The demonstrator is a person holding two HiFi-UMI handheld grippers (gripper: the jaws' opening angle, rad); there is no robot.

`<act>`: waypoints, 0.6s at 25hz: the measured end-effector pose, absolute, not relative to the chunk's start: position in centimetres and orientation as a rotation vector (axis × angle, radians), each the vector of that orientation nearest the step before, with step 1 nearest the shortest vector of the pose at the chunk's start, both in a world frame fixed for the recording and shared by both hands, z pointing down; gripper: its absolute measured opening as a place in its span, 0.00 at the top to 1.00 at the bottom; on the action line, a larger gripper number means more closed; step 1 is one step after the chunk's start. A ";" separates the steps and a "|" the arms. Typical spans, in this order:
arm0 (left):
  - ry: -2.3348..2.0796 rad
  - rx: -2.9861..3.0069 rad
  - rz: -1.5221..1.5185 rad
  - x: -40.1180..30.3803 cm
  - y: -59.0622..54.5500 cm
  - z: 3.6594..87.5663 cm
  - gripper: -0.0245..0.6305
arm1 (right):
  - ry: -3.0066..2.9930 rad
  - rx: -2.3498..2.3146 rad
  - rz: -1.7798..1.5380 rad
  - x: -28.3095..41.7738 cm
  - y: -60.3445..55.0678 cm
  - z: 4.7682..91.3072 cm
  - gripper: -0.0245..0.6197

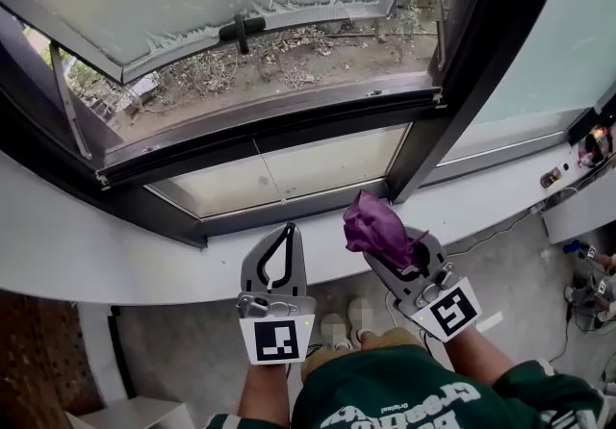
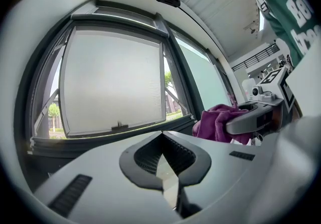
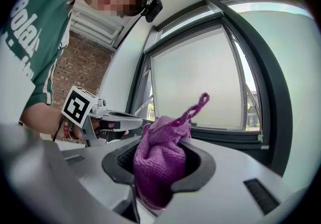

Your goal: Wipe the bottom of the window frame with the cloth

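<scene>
Right gripper pinches the bunched purple cloth just below the window frame, not touching it. Left gripper is pressed together, empty. Cloth looks soft, light and floppy; best gripped bunched at the middle.

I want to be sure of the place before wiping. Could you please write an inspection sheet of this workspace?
Surface: white sill.
Job's things: purple cloth; dark frame bottom.
Clutter: small items at the sill's right end, too small to tell.
Tools: left tool shut, empty; right tool shut on cloth.
Cables: cable on the floor at right.
Surroundings: sash open; plants outside.
</scene>
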State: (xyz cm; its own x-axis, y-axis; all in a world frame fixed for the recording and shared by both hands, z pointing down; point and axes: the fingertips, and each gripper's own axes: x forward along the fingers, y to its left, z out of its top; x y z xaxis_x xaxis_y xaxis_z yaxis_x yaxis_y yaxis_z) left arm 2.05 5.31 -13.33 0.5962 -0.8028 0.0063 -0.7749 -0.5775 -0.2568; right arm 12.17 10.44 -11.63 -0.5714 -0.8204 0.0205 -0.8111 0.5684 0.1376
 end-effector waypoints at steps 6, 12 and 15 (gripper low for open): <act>1.315 -2.600 -0.195 3.7 4.2 -12.9 0.95 | -2.743 1.396 -0.146 13.6 9.2 -11.1 0.72; 1.375 -2.556 -0.255 4.4 2.5 -11.2 0.95 | -2.814 1.356 -0.095 14.1 8.2 -8.8 0.72; 1.399 -2.539 -0.305 4.5 2.2 -9.7 0.95 | -2.846 1.348 -0.055 14.5 7.2 -7.4 0.72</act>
State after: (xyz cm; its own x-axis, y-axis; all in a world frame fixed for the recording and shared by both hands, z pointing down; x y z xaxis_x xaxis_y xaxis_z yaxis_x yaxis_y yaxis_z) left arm 4.55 2.22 -9.73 0.5236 -0.8489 0.0721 -0.8020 -0.5196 -0.2947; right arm 14.47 7.17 -7.35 -0.6336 -0.7733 -0.0226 -0.7736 0.6330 0.0280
